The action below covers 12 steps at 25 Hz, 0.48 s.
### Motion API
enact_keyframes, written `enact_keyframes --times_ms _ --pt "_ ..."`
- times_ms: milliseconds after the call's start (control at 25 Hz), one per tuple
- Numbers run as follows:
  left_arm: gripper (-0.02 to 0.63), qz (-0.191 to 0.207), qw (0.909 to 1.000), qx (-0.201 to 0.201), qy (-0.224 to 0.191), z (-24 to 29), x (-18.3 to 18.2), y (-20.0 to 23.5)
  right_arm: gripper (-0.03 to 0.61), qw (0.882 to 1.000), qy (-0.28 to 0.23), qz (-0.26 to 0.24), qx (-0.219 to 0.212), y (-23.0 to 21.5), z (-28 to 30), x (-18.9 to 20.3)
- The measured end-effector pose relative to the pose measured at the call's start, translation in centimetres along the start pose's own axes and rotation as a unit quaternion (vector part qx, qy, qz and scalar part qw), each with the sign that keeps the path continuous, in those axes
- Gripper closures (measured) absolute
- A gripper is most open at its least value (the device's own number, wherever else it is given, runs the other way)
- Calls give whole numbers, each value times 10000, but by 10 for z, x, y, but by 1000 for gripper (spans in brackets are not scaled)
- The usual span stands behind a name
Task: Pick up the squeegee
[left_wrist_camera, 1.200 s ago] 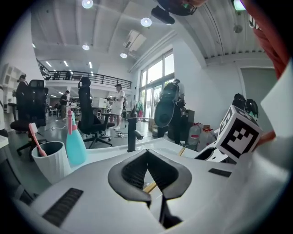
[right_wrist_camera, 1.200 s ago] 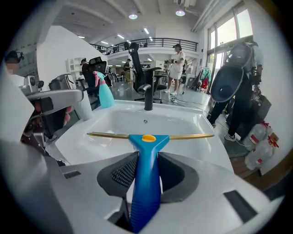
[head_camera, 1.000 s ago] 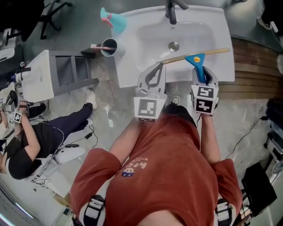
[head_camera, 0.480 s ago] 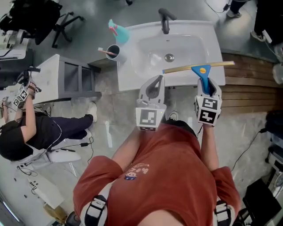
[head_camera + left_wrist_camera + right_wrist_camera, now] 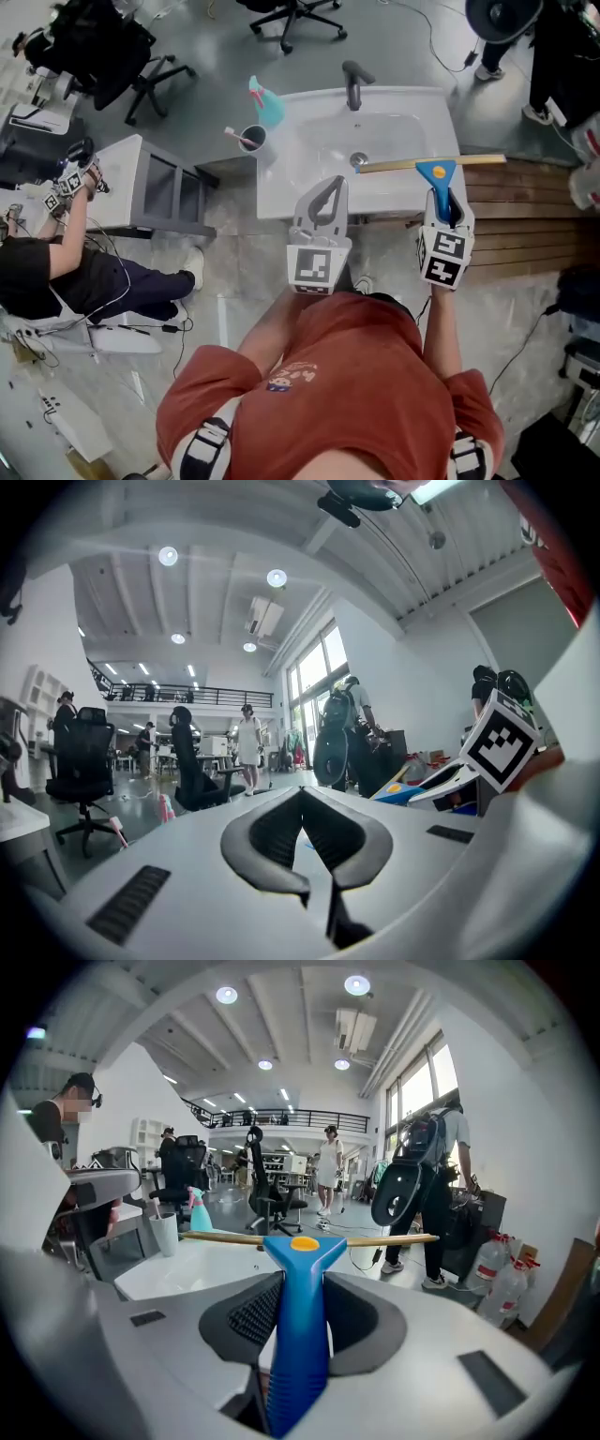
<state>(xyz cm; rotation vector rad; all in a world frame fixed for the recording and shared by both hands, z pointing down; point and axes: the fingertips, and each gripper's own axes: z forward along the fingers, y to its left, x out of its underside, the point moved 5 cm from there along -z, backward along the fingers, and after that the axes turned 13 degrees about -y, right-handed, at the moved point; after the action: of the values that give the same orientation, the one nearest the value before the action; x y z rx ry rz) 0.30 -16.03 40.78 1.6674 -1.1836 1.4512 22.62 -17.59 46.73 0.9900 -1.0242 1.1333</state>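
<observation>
The squeegee [image 5: 433, 170] has a blue handle and a long tan blade. My right gripper [image 5: 442, 204] is shut on the handle and holds it up in the air over the front right part of the white sink [image 5: 281, 187]. In the right gripper view the blue squeegee handle [image 5: 298, 1316] stands between the two grey pads [image 5: 255, 1314], with the blade lying crosswise ahead. My left gripper [image 5: 327, 195] is shut with nothing in it, lifted in front of the sink's near edge. In the left gripper view its fingertips [image 5: 302, 794] meet, and the squeegee [image 5: 405, 791] shows at the right.
On the sink's left corner stand a teal spray bottle [image 5: 265, 103] and a cup with a toothbrush [image 5: 251, 139]. A dark faucet [image 5: 352, 82] rises at the back. A grey cabinet [image 5: 150, 183] and a seated person [image 5: 66, 272] are at the left, wooden decking [image 5: 525, 211] at the right.
Both grippers have risen and drawn back from the sink. The squeegee has come up off the basin rim with the right gripper.
</observation>
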Motion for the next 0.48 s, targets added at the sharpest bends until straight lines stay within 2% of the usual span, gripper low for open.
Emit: enact_keyframes --times_ms 480 --pt "595 162 9964 -146 -815 3 -76 15 437 9929 -1157 -210 150 -10 -22 -94"
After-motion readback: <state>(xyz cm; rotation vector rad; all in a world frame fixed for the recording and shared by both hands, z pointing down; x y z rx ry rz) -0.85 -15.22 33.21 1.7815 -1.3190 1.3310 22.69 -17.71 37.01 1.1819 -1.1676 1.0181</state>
